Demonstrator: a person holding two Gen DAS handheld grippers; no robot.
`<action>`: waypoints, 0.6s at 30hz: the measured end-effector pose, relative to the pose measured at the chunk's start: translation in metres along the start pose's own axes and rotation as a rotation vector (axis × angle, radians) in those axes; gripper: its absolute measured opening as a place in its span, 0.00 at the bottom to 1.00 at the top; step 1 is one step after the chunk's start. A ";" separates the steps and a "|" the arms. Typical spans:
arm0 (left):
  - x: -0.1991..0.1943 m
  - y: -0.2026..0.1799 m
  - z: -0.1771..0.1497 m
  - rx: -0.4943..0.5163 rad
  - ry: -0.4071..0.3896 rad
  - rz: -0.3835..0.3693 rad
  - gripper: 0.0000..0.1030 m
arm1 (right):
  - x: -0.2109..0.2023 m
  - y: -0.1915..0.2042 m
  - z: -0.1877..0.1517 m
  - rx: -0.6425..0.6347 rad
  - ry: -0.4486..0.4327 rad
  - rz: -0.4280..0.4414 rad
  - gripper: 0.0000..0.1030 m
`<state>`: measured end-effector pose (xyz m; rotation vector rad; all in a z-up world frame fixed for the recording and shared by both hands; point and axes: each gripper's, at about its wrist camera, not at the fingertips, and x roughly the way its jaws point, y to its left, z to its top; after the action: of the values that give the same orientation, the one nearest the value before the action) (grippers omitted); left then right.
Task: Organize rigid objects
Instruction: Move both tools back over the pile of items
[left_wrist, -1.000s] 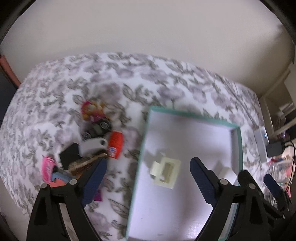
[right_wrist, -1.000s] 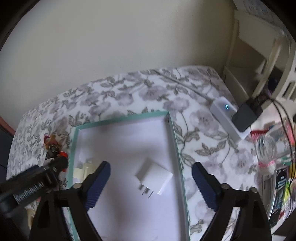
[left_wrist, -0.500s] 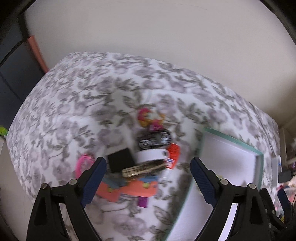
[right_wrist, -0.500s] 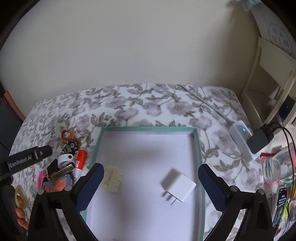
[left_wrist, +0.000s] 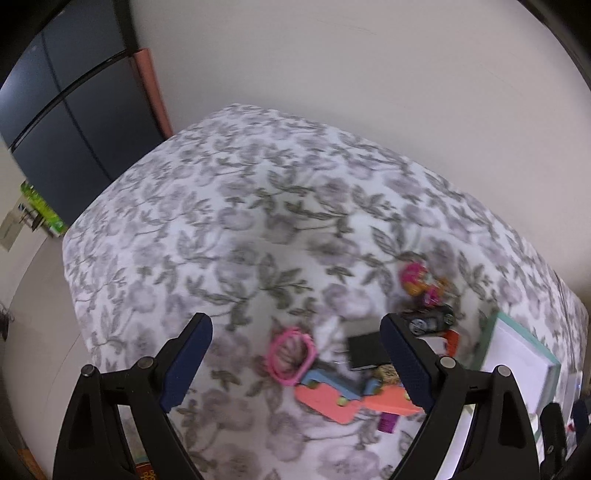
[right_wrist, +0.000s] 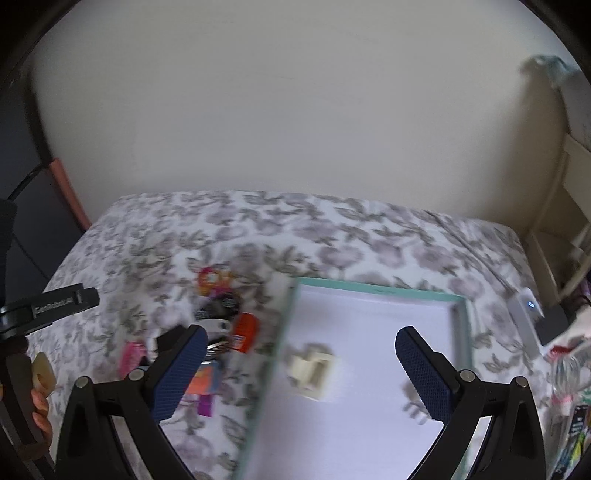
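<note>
Progress check, partial. Teal-rimmed box (right_wrist: 373, 290) sits on floral cloth (left_wrist: 258, 206), right of the clutter. Inside it: cream plastic piece (right_wrist: 312, 369) near left wall, plus a white item at near right, mostly hidden behind a finger and blurred; can't ID.

Still outside, in pile (left_wrist: 369, 362) left of box: pink ring (left_wrist: 291, 354), black block (left_wrist: 365, 350), coral flat pieces (left_wrist: 332, 400), toy car (left_wrist: 432, 317), orange tube (right_wrist: 245, 330), pink/yellow trinket (left_wrist: 417, 280) at far side. Judged: most of the job left.

Left gripper (left_wrist: 295, 362): jaws wide, nothing held, hanging over pile. Right gripper (right_wrist: 301, 373): jaws wide, empty, straddling box's left wall.
</note>
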<state>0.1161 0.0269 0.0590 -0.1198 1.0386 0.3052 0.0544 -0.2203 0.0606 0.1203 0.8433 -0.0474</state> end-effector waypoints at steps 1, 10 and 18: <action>0.000 0.006 0.000 -0.011 -0.005 -0.001 0.94 | 0.001 0.008 0.000 -0.012 0.001 0.012 1.00; 0.014 0.031 -0.002 -0.065 0.023 -0.011 1.00 | 0.023 0.052 -0.004 -0.037 0.052 0.087 1.00; 0.053 0.038 -0.012 -0.024 0.128 0.016 1.00 | 0.064 0.086 -0.025 -0.066 0.179 0.124 1.00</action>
<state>0.1193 0.0706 0.0093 -0.1546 1.1638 0.3275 0.0862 -0.1313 0.0039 0.1154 1.0138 0.1093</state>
